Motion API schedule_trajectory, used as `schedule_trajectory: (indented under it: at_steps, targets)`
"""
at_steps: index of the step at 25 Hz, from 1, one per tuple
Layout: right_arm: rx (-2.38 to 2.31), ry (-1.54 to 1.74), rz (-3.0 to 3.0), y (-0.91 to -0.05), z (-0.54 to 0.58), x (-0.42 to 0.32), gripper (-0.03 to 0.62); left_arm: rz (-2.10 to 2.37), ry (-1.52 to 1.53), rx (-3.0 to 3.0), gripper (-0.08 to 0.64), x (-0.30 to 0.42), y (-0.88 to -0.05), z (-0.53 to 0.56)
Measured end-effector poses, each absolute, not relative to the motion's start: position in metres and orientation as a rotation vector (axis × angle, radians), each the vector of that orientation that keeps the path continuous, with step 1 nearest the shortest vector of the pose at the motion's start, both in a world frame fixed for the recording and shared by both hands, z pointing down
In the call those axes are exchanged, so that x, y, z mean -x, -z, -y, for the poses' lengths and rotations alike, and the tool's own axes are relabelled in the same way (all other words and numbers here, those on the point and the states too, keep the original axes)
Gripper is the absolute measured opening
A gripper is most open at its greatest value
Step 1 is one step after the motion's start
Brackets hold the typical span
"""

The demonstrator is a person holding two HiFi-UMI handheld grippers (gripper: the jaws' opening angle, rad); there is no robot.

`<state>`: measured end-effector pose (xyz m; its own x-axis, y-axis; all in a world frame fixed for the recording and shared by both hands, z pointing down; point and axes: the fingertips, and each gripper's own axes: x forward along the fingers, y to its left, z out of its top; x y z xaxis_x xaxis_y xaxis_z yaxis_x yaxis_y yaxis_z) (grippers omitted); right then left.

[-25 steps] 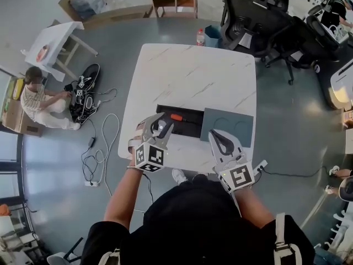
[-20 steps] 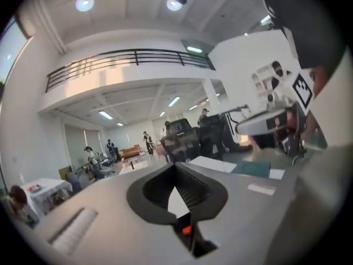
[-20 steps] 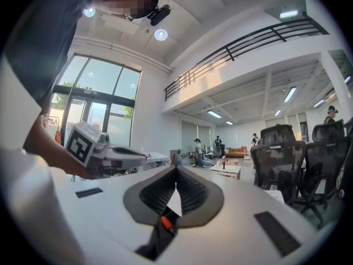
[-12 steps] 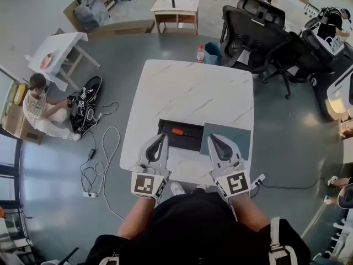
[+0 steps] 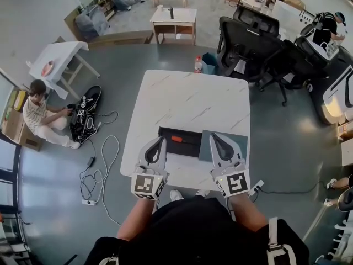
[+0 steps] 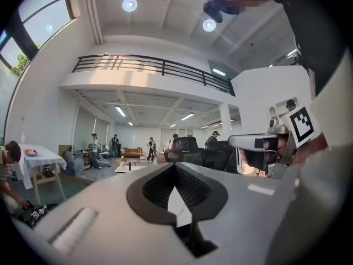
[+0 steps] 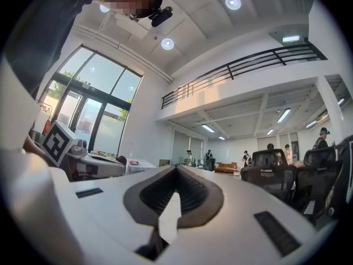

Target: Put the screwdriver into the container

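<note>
Your left gripper (image 5: 162, 141) and right gripper (image 5: 214, 137) hang at either end of the container (image 5: 190, 147), jaws pressed together on nothing. The screwdriver (image 5: 176, 138) lies inside the container.

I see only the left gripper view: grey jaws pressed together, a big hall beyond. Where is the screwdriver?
Observer: The screwdriver lies inside the black container on the white table.
Visitor: Is the other gripper holding anything?
Observer: No. The right gripper is shut, with nothing between its jaws.
Visitor: What is beside the container?
Observer: A flat grey panel lies just right of it; from above, the right gripper hides part of it.
</note>
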<state>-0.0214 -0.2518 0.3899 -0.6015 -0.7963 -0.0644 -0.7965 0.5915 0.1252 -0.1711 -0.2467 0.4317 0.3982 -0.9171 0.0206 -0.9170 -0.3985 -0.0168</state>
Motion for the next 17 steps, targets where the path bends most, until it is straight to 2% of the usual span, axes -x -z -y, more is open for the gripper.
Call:
schedule_trajectory:
  at_steps: [17]
  targets:
    - [1.436,-0.218,-2.799,-0.3938,0.2492,0.0207,0.006,-1.722,0.053,2.584,0.009,0.1742,-0.4260,0.2370]
